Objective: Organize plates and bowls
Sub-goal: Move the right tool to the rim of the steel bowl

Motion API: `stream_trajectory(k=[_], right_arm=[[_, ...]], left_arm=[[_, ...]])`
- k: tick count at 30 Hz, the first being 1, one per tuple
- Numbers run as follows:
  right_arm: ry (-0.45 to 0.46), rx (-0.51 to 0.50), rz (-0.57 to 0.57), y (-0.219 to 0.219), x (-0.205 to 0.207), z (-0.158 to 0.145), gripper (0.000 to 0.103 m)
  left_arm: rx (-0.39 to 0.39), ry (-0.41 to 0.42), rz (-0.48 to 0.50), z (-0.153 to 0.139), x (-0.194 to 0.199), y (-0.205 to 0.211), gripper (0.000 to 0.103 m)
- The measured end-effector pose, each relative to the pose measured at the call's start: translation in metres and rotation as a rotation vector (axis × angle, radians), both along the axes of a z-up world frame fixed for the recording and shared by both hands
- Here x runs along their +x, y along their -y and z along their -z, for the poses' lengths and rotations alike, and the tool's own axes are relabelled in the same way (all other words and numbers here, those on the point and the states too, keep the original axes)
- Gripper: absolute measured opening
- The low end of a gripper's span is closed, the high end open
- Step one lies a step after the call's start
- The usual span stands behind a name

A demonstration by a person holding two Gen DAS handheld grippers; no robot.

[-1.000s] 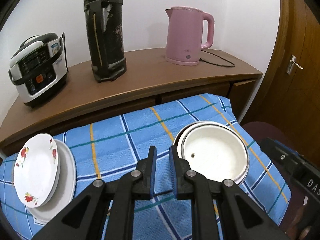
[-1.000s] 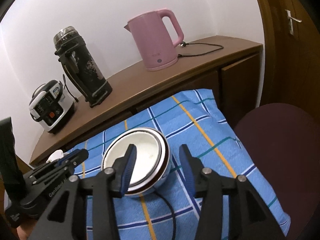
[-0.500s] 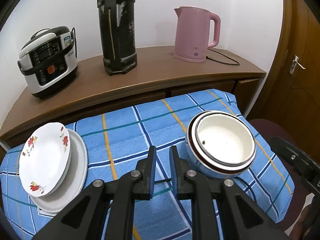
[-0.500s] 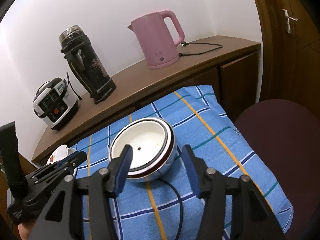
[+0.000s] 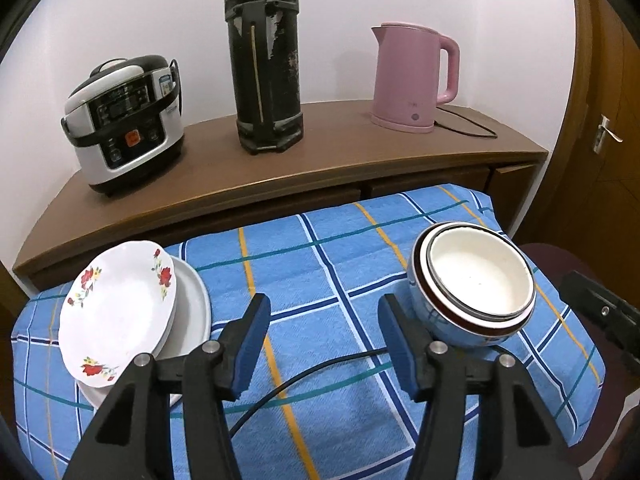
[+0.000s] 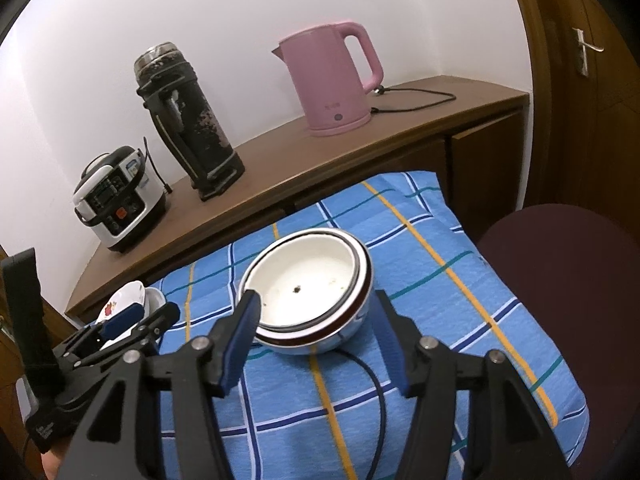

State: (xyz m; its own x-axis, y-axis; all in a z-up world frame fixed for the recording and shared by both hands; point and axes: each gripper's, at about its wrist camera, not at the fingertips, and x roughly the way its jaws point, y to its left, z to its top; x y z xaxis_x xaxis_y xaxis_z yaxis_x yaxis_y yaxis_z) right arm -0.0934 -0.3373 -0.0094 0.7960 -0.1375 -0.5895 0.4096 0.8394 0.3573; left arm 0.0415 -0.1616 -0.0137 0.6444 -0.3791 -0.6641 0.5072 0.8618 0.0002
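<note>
Two nested bowls [image 5: 476, 280], a white one inside a brown-rimmed one with blue marks, stand on the right of the blue checked cloth [image 5: 320, 248]. A flowered plate [image 5: 120, 304] lies tilted on a plain white plate [image 5: 192, 308] at the left. My left gripper [image 5: 323, 308] hovers over the bare cloth between them; its jaws are opening with nothing between them. My right gripper [image 6: 316, 300] is open just in front of the bowls [image 6: 308, 280], its pads to either side of the near rim and not touching. The left gripper's fingers [image 6: 120, 319] show at the lower left, before the plates [image 6: 124, 296].
A black cable [image 5: 304, 376] runs across the cloth under the grippers. On the wooden sideboard [image 5: 360, 168] behind stand a rice cooker [image 5: 124, 120], a tall black flask [image 5: 266, 60] and a pink kettle [image 5: 412, 80]. A maroon seat [image 6: 560, 272] and a wooden door are at the right.
The left gripper's jaws went from shut to wide apart, and it drew back from the bowls. The right gripper's jaws spread a little wider. Bowls and plates stayed put.
</note>
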Motion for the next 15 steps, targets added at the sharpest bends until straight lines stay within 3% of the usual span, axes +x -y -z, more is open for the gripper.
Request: stream_trajectory(k=[9, 12, 15], right_arm=[[0.002, -0.011, -0.039, -0.019, 0.004, -0.004, 0.058], [0.002, -0.025, -0.049, -0.025, 0.004, -0.004, 0.067], [0.004, -0.036, -0.054, -0.028, 0.004, -0.003, 0.071]], left_arm=[[0.004, -0.028, -0.013, 0.010, -0.001, -0.006, 0.059], [0.004, -0.040, -0.010, 0.013, 0.000, -0.007, 0.059], [0.008, -0.047, -0.010, 0.016, 0.001, -0.008, 0.059]])
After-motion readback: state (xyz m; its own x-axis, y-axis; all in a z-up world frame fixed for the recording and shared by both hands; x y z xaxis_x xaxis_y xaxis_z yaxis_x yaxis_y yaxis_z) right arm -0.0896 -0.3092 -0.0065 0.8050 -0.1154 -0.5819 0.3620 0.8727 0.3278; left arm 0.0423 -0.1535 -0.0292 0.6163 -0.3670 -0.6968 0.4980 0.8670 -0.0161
